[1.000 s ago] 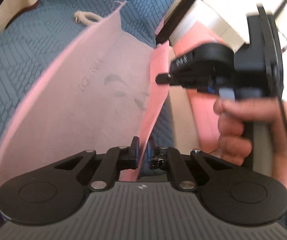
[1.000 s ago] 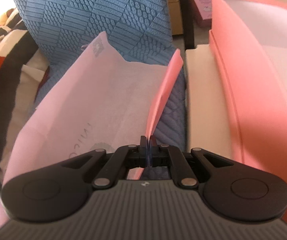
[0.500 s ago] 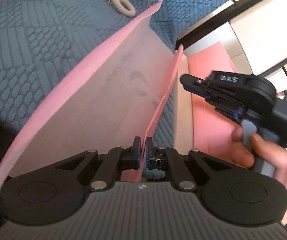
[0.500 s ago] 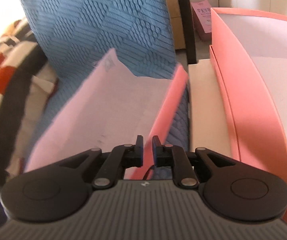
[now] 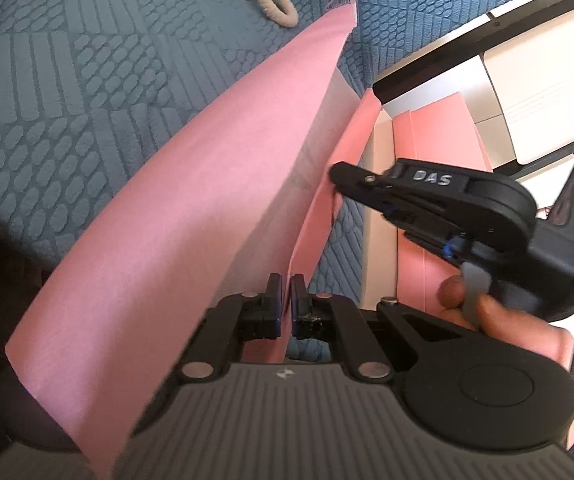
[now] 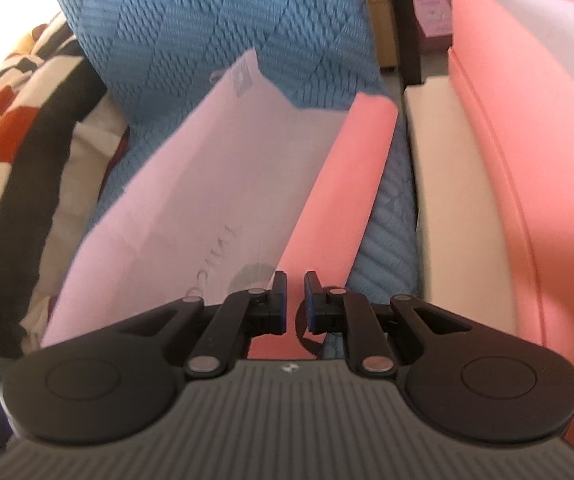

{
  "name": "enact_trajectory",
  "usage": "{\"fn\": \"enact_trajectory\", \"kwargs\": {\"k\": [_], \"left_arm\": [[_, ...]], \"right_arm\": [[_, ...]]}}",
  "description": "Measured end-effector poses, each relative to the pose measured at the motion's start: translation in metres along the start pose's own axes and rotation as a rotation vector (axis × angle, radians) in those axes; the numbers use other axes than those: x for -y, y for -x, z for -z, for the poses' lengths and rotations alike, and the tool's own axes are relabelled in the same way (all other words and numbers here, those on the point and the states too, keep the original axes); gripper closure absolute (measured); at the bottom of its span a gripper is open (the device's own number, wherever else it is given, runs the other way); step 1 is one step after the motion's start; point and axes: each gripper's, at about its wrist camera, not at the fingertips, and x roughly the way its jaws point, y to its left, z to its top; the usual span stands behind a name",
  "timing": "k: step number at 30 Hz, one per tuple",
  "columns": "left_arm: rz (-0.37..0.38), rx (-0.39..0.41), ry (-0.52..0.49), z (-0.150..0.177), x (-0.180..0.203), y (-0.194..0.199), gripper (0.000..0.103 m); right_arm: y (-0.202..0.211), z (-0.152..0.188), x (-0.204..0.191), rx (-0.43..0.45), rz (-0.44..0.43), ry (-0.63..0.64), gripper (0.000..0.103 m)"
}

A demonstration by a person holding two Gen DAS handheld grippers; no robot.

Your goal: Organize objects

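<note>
**Left tool pinching a pink bag over a blue quilt**

The left tool sat at the bottom of its own view, its two fingers nearly together and clamped on the near edge of a pink bag. The bag, of thin non-woven cloth, rose away from the tool in a broad sheet towards the upper middle, with a narrow side panel folded beside it. Faint dark print showed through the cloth in the right wrist view.

The right tool, held in a hand, reached in from the right, its tip just beside the bag's side panel. In its own view the right tool had a small gap between its fingers. The pink panel lay behind that gap, and the fingers did not press on it.

Under the bag lay a blue quilt with a raised block pattern. A cream cord loop rested on the quilt beyond the bag's far corner. To the right stood a pink box with a pale ledge beside it. A striped cloth in red, black and white lay at the left edge of the right wrist view.
</note>
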Motion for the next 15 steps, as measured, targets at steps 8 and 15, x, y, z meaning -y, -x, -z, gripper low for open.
{"fn": "enact_trajectory", "kwargs": {"k": [8, 15], "left_arm": [[0.000, 0.036, -0.037, -0.002, 0.005, 0.010, 0.097], [0.004, 0.124, -0.193, -0.010, 0.028, 0.023, 0.097]], "right_arm": [[-0.009, 0.003, -0.003, -0.021, 0.006, 0.006, 0.090], [-0.008, 0.003, -0.002, -0.025, -0.004, -0.008, 0.091]]}}
